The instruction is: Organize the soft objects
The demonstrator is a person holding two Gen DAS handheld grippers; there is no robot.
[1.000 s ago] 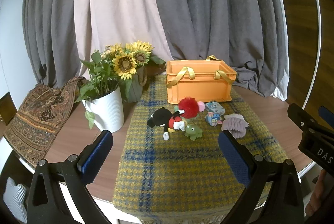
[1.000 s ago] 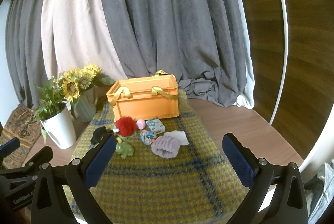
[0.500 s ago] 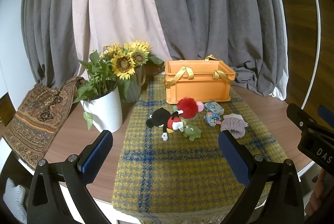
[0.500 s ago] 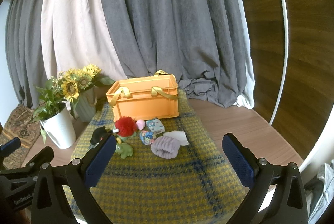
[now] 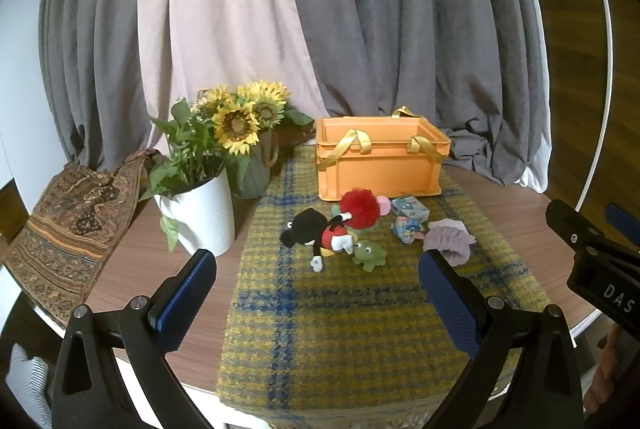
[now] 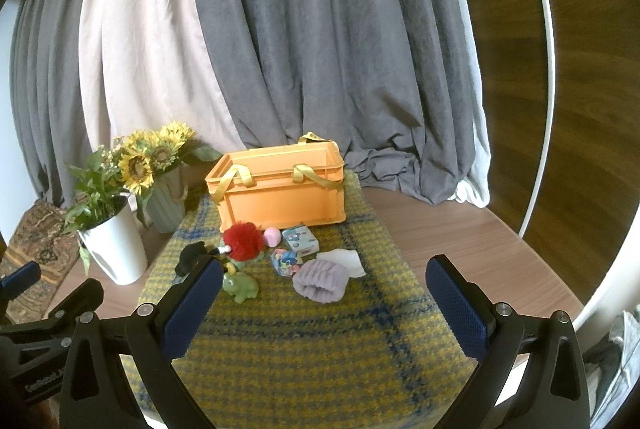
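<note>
An orange crate [image 5: 380, 165] with yellow straps stands at the back of a yellow-blue plaid cloth [image 5: 352, 325]; it also shows in the right wrist view [image 6: 280, 193]. In front of it lie a mouse plush [image 5: 320, 233], a red pompom [image 5: 359, 207], a green frog toy [image 5: 369, 255], a small blue box [image 5: 410, 207], a small printed pouch [image 5: 407, 229] and a lilac fuzzy roll [image 5: 450, 241]. The roll [image 6: 320, 279] and frog [image 6: 240, 287] show in the right wrist view. My left gripper [image 5: 316, 293] is open and empty, well short of the toys. My right gripper [image 6: 324, 301] is open and empty.
A white pot with a green plant [image 5: 198, 213] and a vase of sunflowers [image 5: 248, 133] stand left of the cloth. A patterned fabric [image 5: 72, 225] hangs over the table's left edge. Grey and pale curtains [image 5: 360, 21] hang behind. The round wooden table [image 5: 516, 213] ends at the right.
Both grippers have shifted only slightly; the scene looks almost the same. The jaws stay open and nothing on the cloth has moved.
</note>
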